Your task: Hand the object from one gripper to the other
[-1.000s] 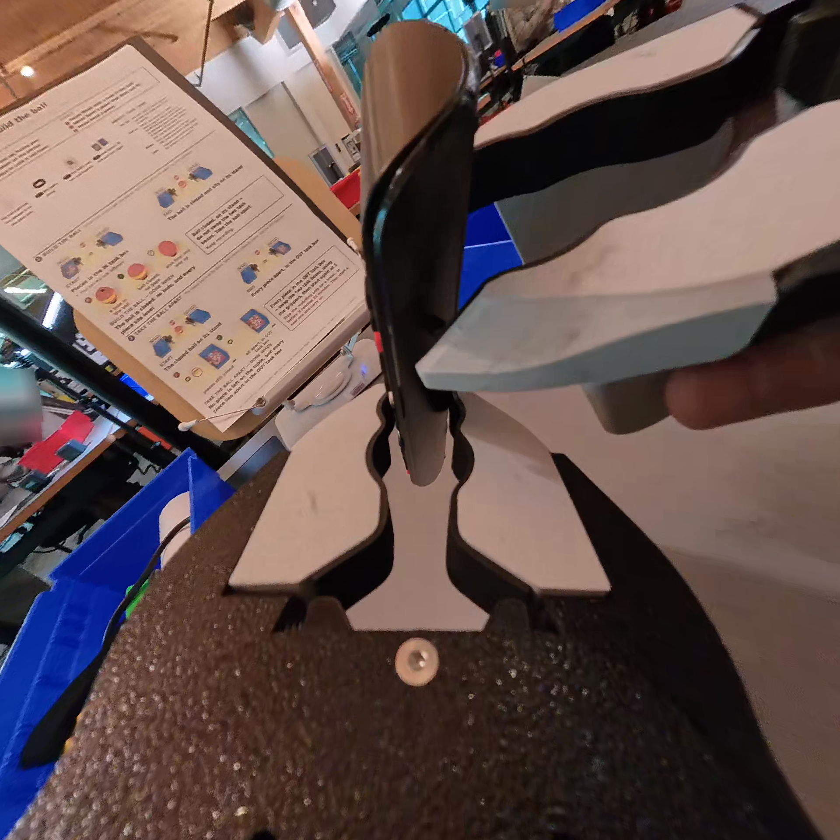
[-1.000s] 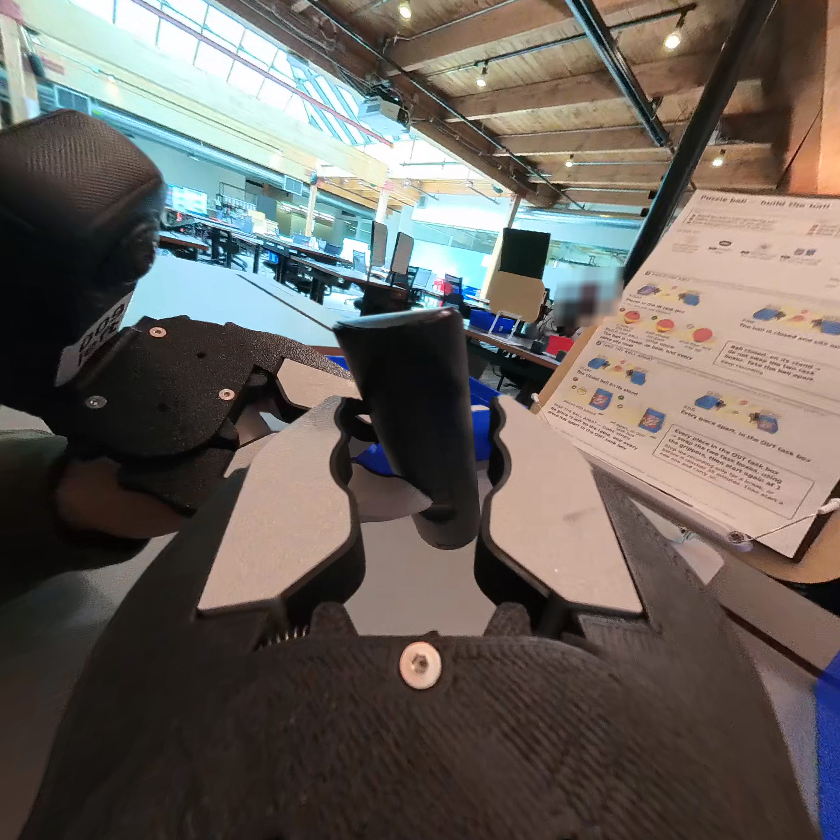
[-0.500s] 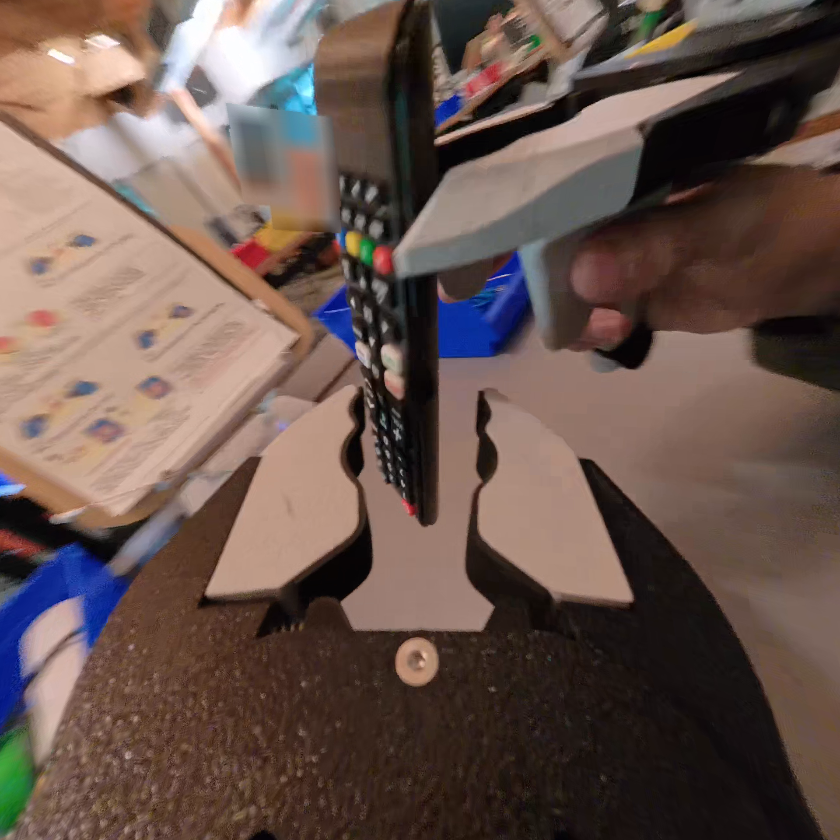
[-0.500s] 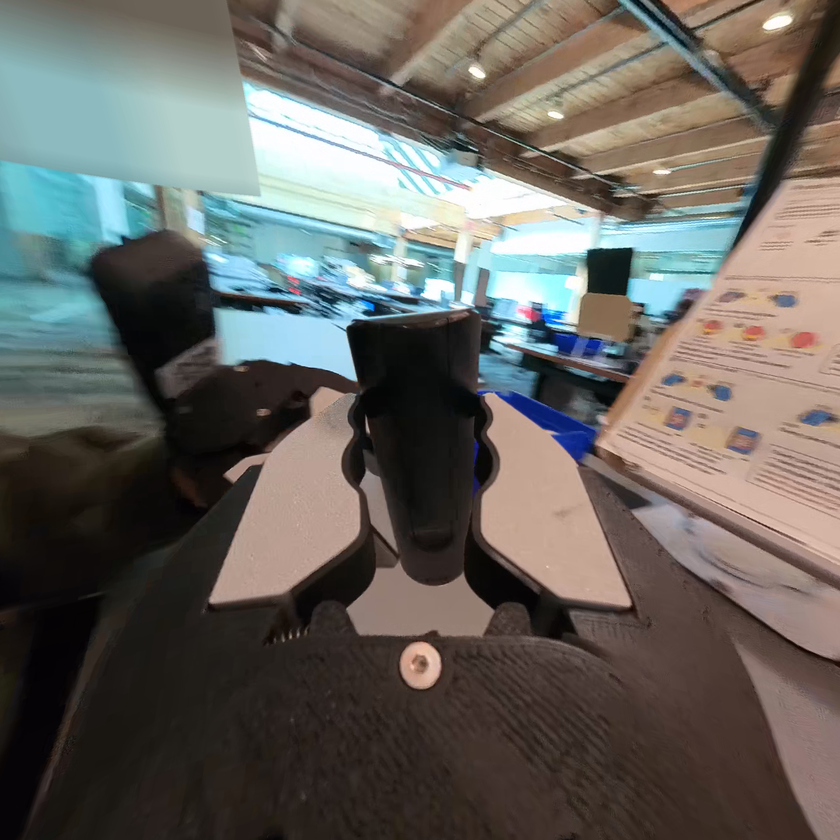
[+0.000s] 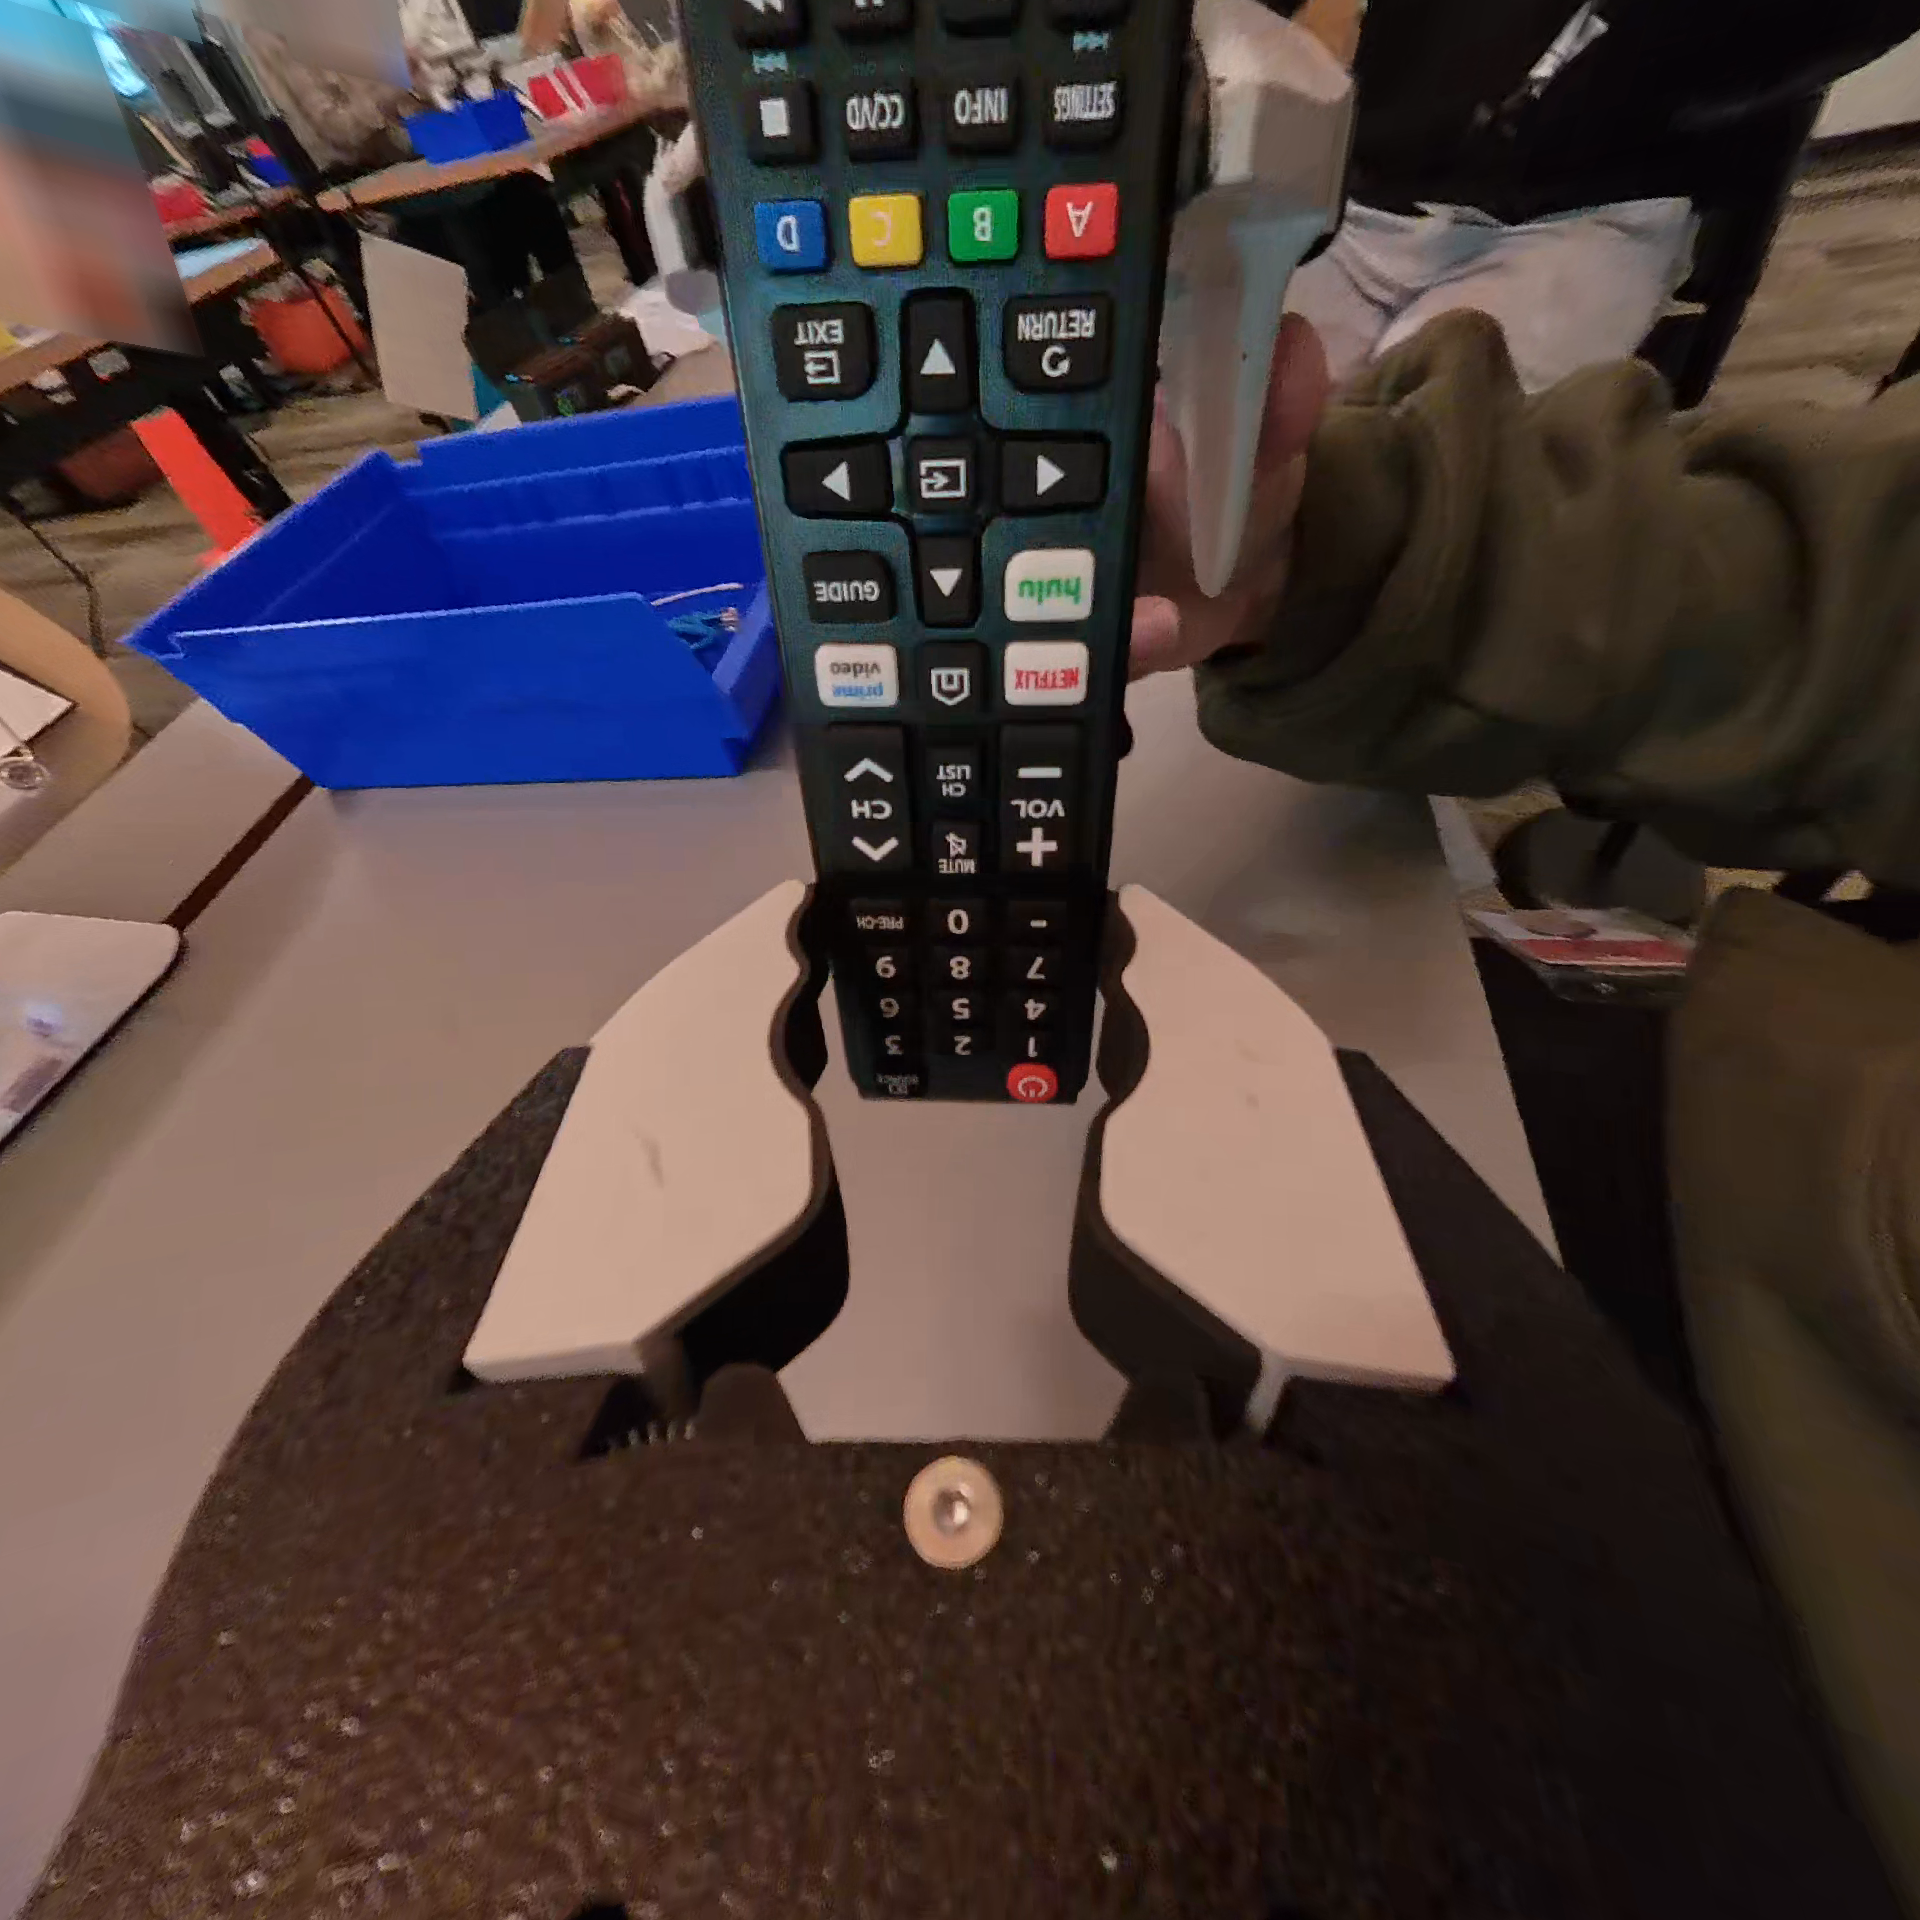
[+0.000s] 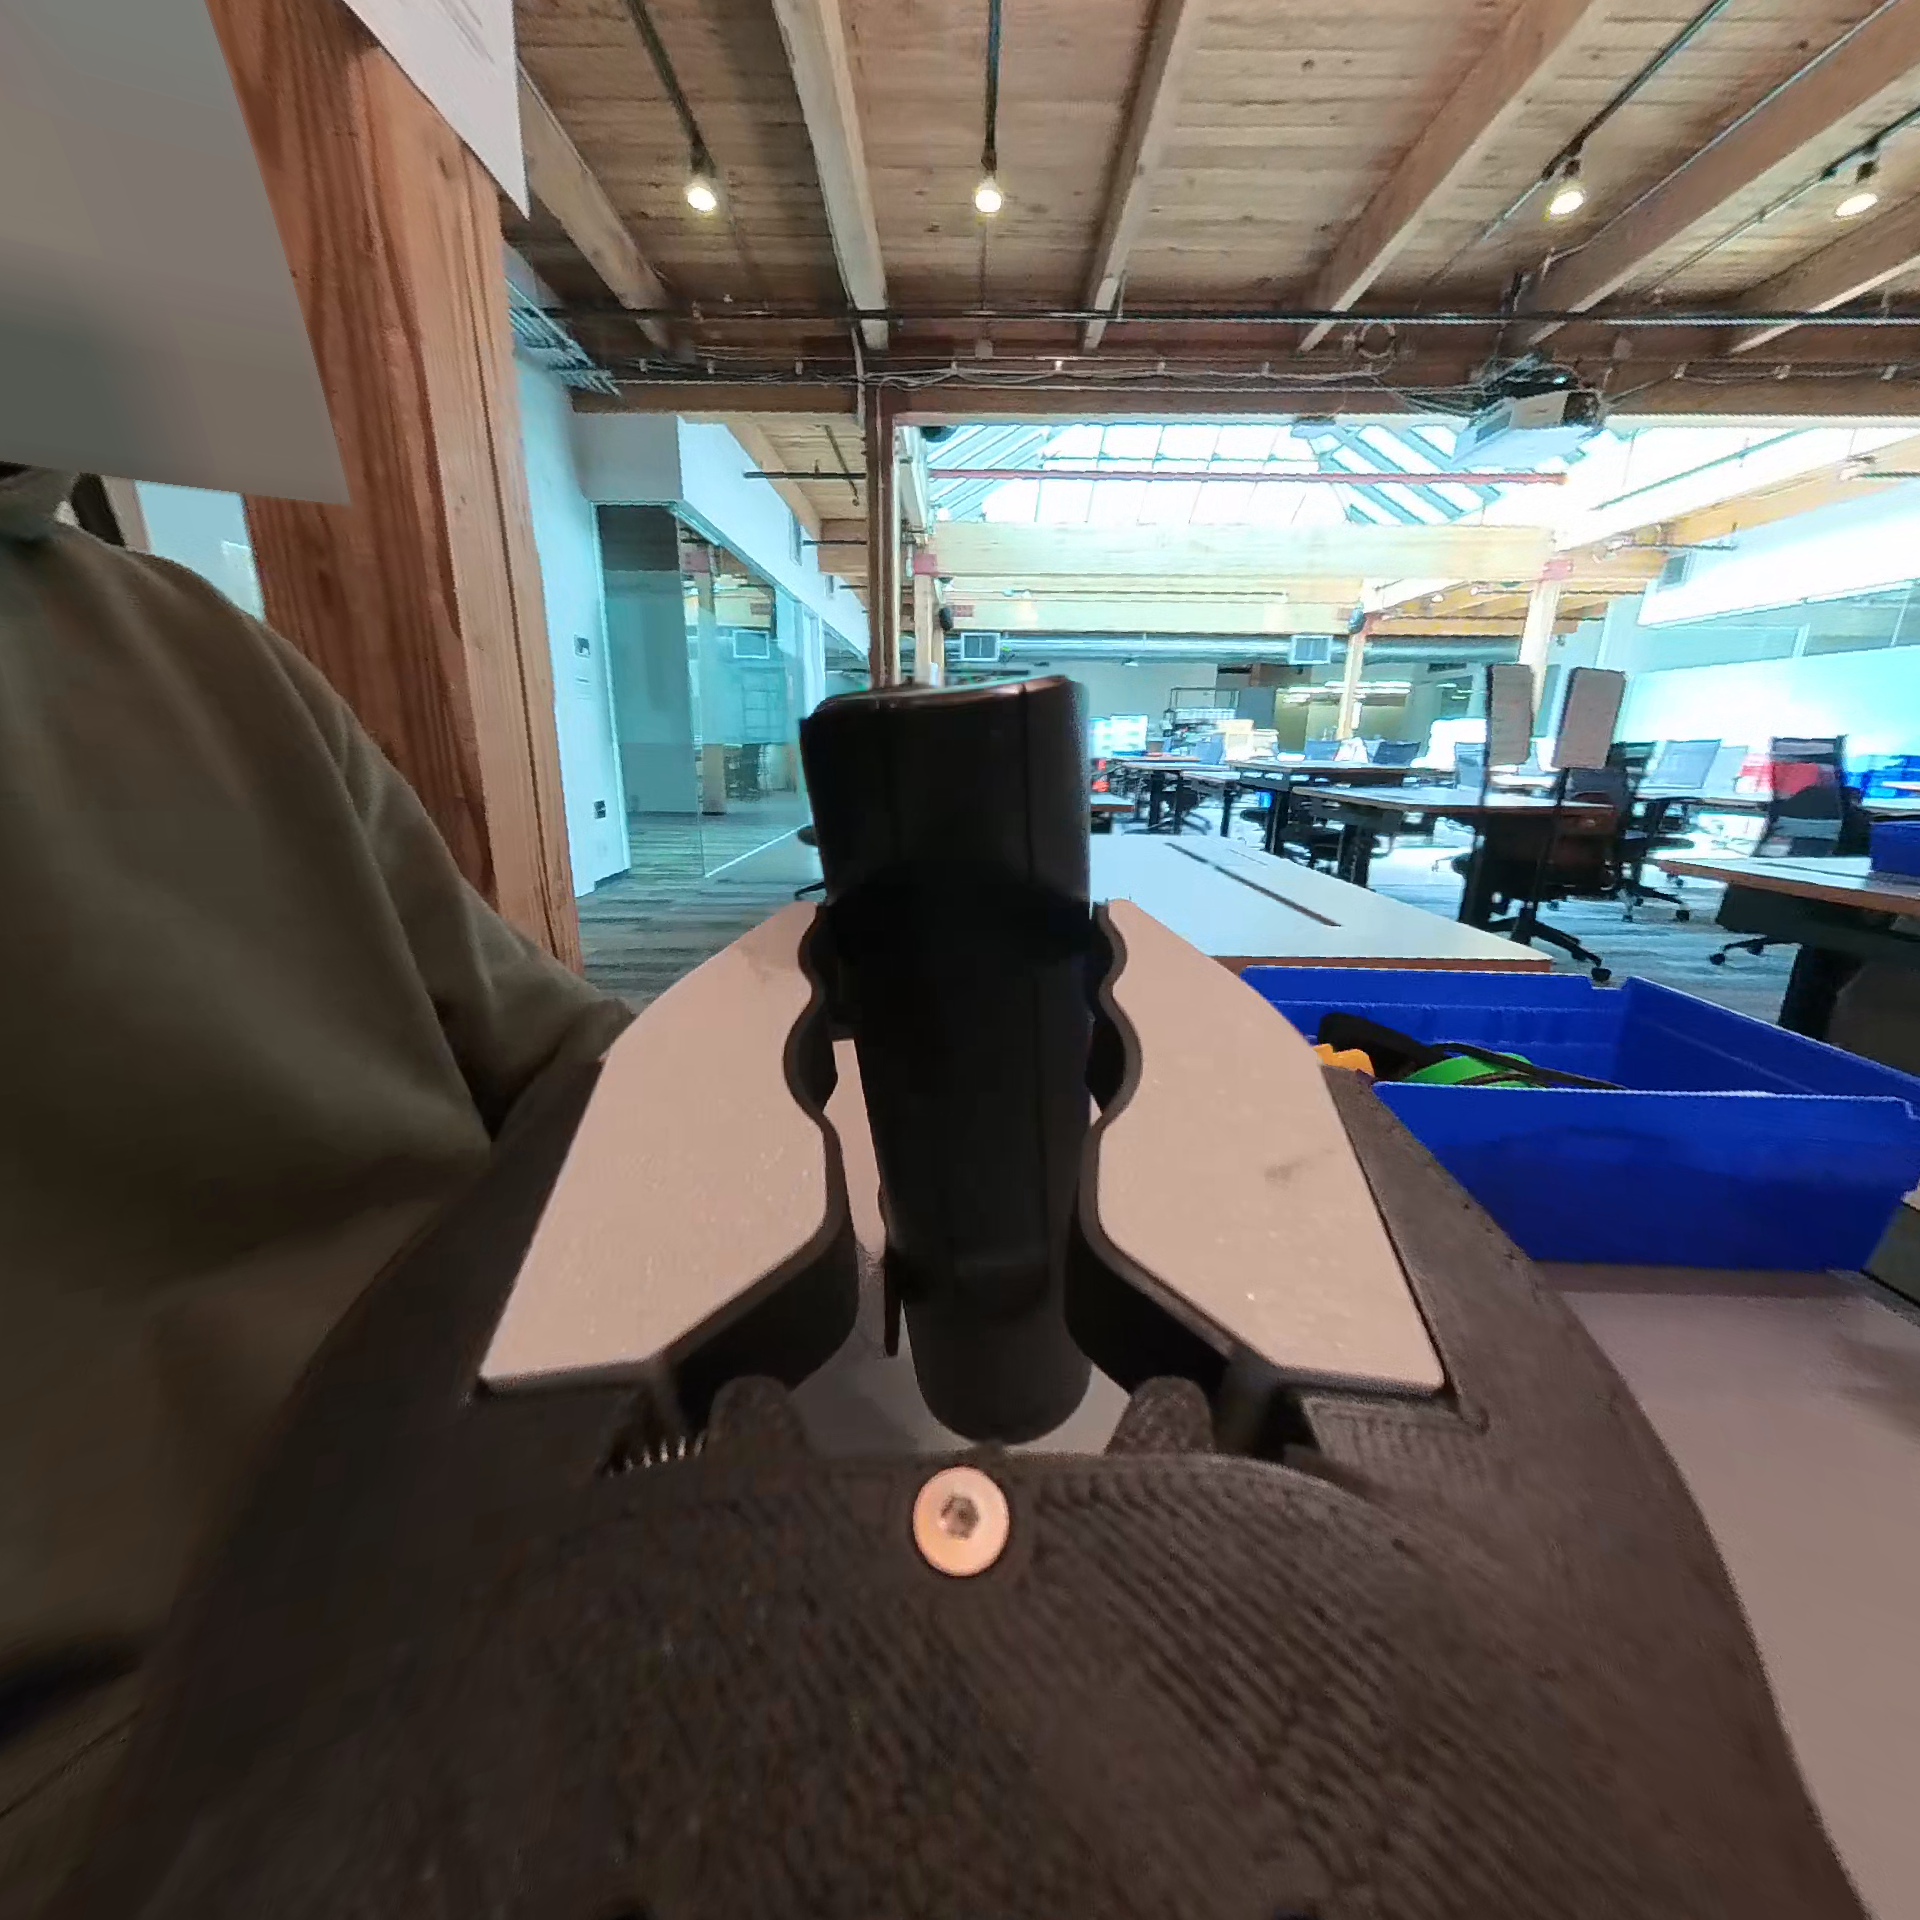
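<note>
While the right gripper clamps the remote, the left gripper stands open; its fingers flank the remote's end.

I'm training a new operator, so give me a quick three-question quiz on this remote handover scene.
1. True or false: the right gripper is shut on the remote.
2. In the left wrist view, which side of the remote faces the camera? A: the buttons. B: the plain back.
3. What colour is the bin on the table?

Key: 1 true. 2 A. 3 blue.
</note>
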